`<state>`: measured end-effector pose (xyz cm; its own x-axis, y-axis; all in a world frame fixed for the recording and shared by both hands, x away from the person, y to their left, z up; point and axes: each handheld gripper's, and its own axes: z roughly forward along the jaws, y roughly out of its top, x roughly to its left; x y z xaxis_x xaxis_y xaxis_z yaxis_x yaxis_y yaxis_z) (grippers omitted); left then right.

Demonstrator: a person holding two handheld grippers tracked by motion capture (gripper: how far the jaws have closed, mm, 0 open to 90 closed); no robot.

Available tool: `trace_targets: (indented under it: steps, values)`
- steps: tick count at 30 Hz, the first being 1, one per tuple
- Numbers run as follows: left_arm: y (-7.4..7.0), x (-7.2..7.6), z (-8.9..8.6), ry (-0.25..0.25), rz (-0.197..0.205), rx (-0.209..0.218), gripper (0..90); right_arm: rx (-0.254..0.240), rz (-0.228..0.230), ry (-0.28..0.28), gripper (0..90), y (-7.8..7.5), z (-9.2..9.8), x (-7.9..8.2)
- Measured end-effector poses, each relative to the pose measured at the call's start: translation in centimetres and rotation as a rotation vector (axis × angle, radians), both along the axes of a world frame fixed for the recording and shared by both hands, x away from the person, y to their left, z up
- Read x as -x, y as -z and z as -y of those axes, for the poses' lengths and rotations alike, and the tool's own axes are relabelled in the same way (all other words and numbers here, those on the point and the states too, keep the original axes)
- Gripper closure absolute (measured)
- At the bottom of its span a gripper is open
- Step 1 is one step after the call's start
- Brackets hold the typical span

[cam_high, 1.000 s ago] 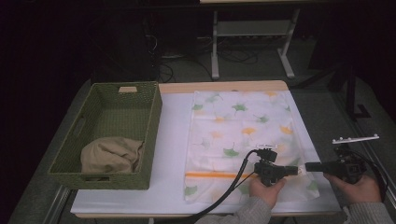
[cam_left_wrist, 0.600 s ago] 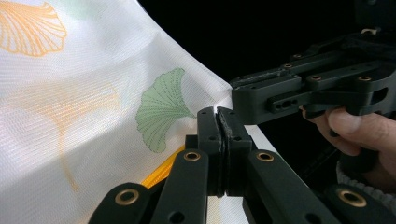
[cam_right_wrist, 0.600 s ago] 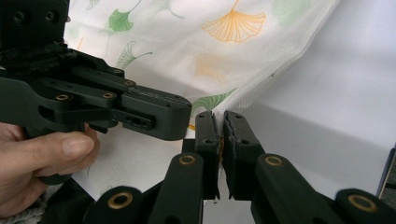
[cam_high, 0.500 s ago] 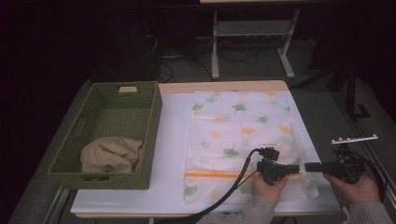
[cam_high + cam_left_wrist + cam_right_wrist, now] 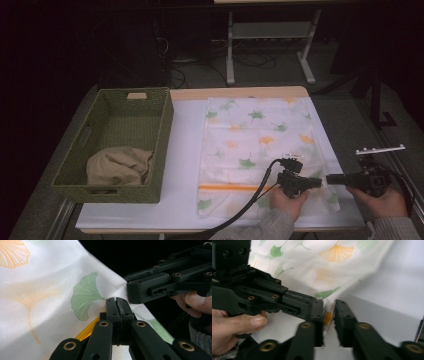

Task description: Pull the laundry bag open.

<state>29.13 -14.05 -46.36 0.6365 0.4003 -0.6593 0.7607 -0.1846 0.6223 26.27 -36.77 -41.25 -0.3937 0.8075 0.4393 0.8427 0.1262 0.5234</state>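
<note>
The white cloth printed with green and orange ginkgo leaves (image 5: 255, 150) lies flat on the white-covered worktop (image 5: 185, 150), its long axis running from the person's edge away toward the far edge, with an orange stripe (image 5: 230, 188) crossing it near the near end. It sits just right of the green woven basket (image 5: 117, 142), which holds a bunched beige cloth (image 5: 120, 166).

Both grippers meet at the near right corner of the printed cloth. The left gripper (image 5: 312, 183) points to the right, clenched on the cloth's edge; its own view shows the jaws pressed together with the fabric pinched between them (the high view is too small to tell that). The right gripper (image 5: 332, 179) points left toward it. The right gripper view shows its jaws, which have just been opening, standing apart with the cloth's edge between them, released.
</note>
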Motion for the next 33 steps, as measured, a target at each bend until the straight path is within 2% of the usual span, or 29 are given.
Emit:
trace_targets:
  steps: [2, 7, 8, 9, 10, 12, 15, 17, 25, 33]
  values:
    - [-0.2, -0.1, -0.2, -0.002, -0.004, 0.009, 89.7, -0.014, -0.007, 0.007, 70.6, 0.1, 0.0, -0.1]
    - [-0.4, -0.1, -0.3, 0.004, -0.001, 0.005, 89.8, -0.022, -0.022, 0.001, 71.1, 0.4, -0.2, -0.3]
    - [-0.3, -0.1, -0.2, 0.007, -0.003, 0.005, 89.7, -0.017, -0.028, -0.006, 75.8, 0.5, -0.5, -0.3]
    - [-0.2, -0.2, -0.2, 0.009, -0.006, 0.003, 89.7, -0.017, -0.028, -0.006, 75.8, 0.5, -0.5, -0.3]
    - [-0.1, -0.2, -0.1, 0.013, -0.01, -0.002, 89.8, -0.011, -0.034, -0.018, 81.5, 0.4, -0.7, -0.3]
    - [-0.2, -0.2, -0.1, 0.015, -0.008, -0.009, 89.9, 0.002, -0.035, -0.024, 82.8, 0.4, -0.8, -0.3]
    - [-0.2, -0.3, -0.2, 0.02, -0.003, -0.011, 89.9, 0.005, -0.039, -0.022, 83.3, 0.4, -0.8, -0.3]
    - [-0.2, -0.4, -0.3, 0.022, -0.019, -0.004, 90.0, 0.007, -0.038, -0.021, 83.5, 0.4, -0.7, -0.3]
    - [-0.4, -0.4, -0.5, 0.03, -0.007, -0.026, 90.0, 0.01, -0.036, -0.02, 83.7, 0.5, -0.6, -0.2]
    - [-0.7, -0.3, -1.1, 0.035, 0.002, -0.048, 90.0, 0.035, -0.034, -0.017, 83.8, 0.3, -0.7, -0.2]
